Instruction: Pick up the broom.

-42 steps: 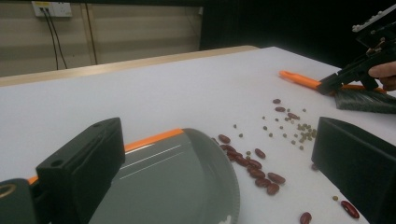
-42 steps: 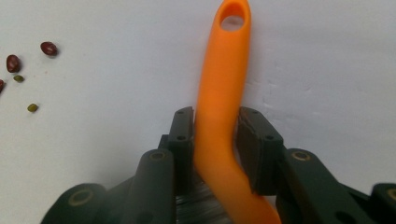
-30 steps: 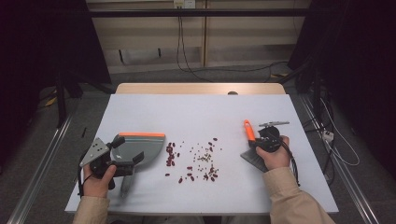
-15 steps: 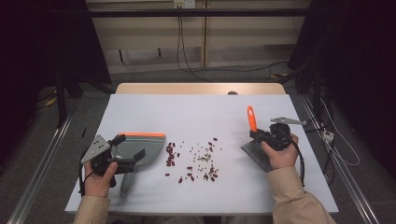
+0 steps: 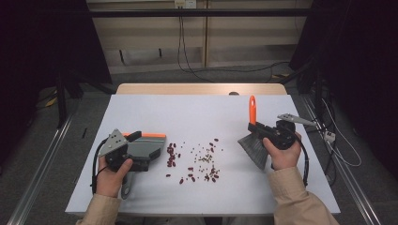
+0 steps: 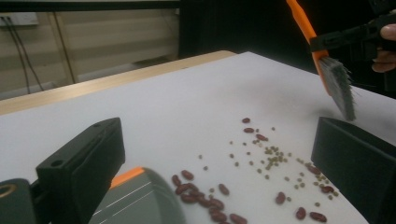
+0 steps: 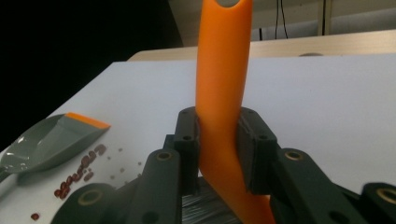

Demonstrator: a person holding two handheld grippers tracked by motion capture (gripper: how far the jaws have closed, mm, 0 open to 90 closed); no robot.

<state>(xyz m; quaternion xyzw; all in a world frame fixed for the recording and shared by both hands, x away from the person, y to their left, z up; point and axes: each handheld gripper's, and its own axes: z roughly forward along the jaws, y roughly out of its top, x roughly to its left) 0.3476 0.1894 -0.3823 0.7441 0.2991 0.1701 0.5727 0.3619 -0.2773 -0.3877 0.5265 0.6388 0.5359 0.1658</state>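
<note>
My right gripper is shut on the orange handle of a hand brush. The handle points away from me and the grey bristles hang just above the table. In the right gripper view both pads clamp the brush handle. My left gripper stands open, jaws wide apart, over the back of a grey dustpan with an orange lip. The dustpan lies low near the left jaw. Several red beans and small green ones lie scattered between dustpan and brush.
The white table ends in a wooden strip at its far edge. Beyond it are a pale wall and loose cables; dark curtains hang on both sides. The dustpan's handle points toward the near table edge.
My right gripper has lifted the brush, so its handle stands higher and the bristles now show under it. My left gripper has shifted slightly right over the dustpan, which stayed put.
</note>
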